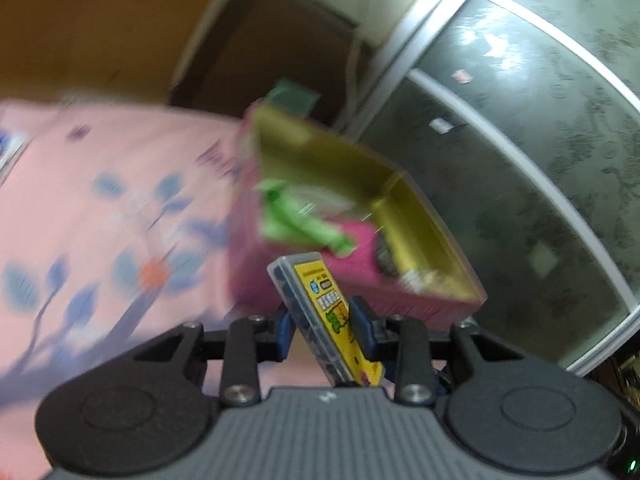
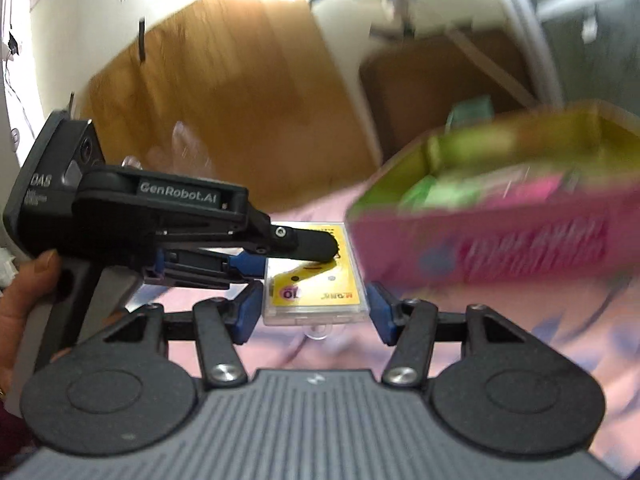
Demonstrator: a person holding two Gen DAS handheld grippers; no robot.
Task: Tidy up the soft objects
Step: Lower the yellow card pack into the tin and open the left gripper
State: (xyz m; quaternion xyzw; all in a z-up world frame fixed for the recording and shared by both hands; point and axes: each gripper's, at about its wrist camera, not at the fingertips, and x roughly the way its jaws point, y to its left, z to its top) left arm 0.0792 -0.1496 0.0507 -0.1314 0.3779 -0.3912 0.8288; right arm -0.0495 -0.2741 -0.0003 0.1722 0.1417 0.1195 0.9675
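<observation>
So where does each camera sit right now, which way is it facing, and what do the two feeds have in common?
Left wrist: sits behind the left tool, looking down at the pink box on the floral sheet; its fingers clamp a yellow case.
Right wrist: sits behind the right tool, facing the left tool sideways and a hand on its grip.
Shared: yellow case, pink box, sheet.

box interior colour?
Gold-yellow inside the pink box; clearest in the left wrist view.
</observation>
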